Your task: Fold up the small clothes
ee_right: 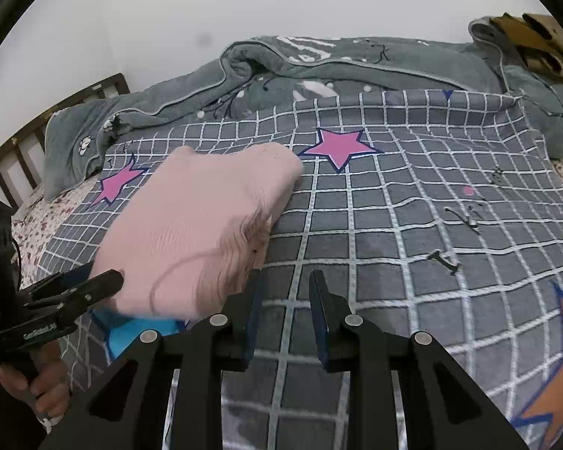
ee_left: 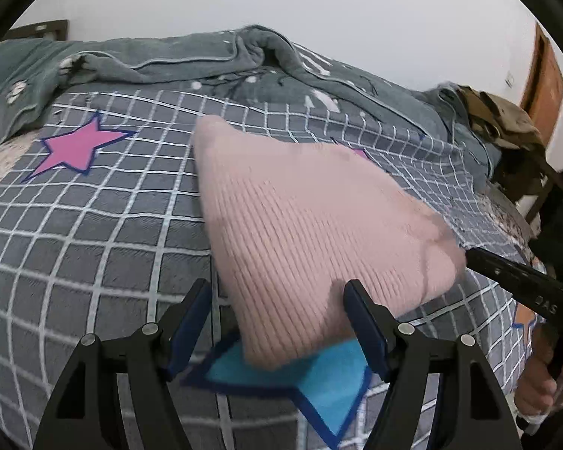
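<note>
We see our left gripper (ee_left: 277, 296) with jaws spread apart, holding nothing, the folded pink knit garment (ee_left: 311, 225) lying just beyond at 12 o'clock on the checked bedspread (ee_left: 94, 225). Our right gripper (ee_right: 286, 287) is parted too, the garment at its 10 o'clock; a grey blanket (ee_right: 356, 63) lies farthest.

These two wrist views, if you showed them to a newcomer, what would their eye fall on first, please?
Most likely the pink ribbed garment, lying folded on the grey checked bedspread. Next, the bright stars printed on that spread: a pink star just beyond the garment and a blue star partly under its near edge. Both grippers are open, the left gripper straddling that near edge.
</note>
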A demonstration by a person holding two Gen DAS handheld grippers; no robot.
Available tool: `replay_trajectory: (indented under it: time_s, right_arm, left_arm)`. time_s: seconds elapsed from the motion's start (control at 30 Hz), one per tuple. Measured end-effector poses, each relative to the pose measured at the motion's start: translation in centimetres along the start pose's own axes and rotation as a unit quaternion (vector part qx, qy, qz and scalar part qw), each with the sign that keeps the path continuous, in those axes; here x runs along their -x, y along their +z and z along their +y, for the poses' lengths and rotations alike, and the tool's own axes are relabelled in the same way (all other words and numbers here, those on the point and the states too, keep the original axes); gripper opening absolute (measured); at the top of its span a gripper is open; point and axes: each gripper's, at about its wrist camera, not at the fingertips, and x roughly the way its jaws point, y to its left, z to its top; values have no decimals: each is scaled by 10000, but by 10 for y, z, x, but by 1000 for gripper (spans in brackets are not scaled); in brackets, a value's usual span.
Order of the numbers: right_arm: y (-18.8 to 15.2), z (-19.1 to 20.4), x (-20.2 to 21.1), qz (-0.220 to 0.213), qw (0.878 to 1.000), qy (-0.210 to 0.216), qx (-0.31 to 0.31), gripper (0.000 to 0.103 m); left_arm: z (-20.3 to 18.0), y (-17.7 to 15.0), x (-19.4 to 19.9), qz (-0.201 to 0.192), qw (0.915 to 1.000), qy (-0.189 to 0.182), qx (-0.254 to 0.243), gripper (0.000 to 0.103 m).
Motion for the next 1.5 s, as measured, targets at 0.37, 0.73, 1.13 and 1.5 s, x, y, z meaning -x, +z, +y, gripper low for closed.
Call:
replay_trajectory:
  time_s: [0.37,0.73,1.13,1.5]
  right_arm:
    - [14,11,92,-446,9981,-396,175,42]
    - [-6,21,144,-609,9962,-513,354,92]
    - [-14,12,163,-538,9959,-667,273,93]
    - [-16,10,168,-525,9956,-712,313,93]
  left_arm:
    - [-47,10,74,-28,9972,745,43,76]
    - [-84,10,146,-328,9913,1260,-209,89]
    - [-99,10,165,-453,9918,1155,-313,89]
    - [-103,8,166,-468,9918,1146,-309,89]
